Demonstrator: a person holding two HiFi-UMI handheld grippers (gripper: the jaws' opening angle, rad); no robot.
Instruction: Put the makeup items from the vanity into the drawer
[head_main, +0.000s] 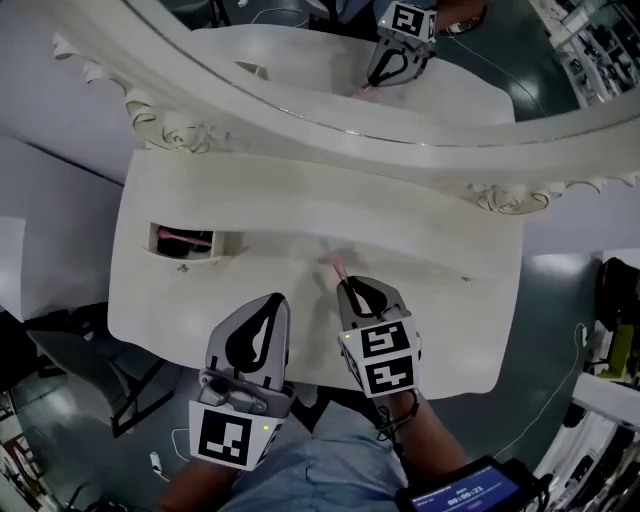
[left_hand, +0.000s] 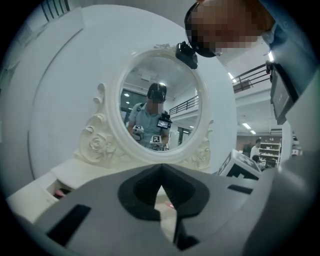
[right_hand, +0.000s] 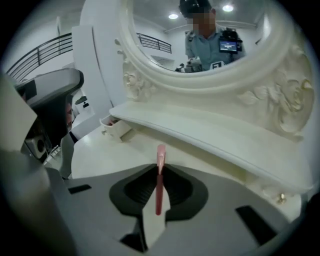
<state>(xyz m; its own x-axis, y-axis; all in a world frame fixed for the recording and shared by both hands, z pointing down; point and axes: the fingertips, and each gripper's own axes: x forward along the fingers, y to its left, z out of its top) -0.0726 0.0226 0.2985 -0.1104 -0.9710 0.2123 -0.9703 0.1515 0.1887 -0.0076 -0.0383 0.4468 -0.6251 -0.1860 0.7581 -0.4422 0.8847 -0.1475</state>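
Observation:
A thin pink makeup stick (right_hand: 159, 186) stands upright between the jaws of my right gripper (right_hand: 160, 166), which is shut on it. In the head view this gripper (head_main: 346, 286) hovers over the middle of the white vanity top (head_main: 440, 300), with the stick's tip (head_main: 337, 267) poking out ahead. The small drawer (head_main: 183, 243) is open at the left of the vanity's raised shelf, with something pink inside. It also shows in the right gripper view, where the drawer (right_hand: 116, 128) lies ahead to the left. My left gripper (head_main: 277, 298) is beside the right one, shut and empty, its tips (left_hand: 161, 167) meeting.
A large oval mirror in an ornate white frame (head_main: 330, 130) rises behind the shelf and reflects the right gripper. A second drawer knob (head_main: 465, 279) sits at the shelf's right. The vanity's front edge is just under both grippers. Grey floor and cables surround the table.

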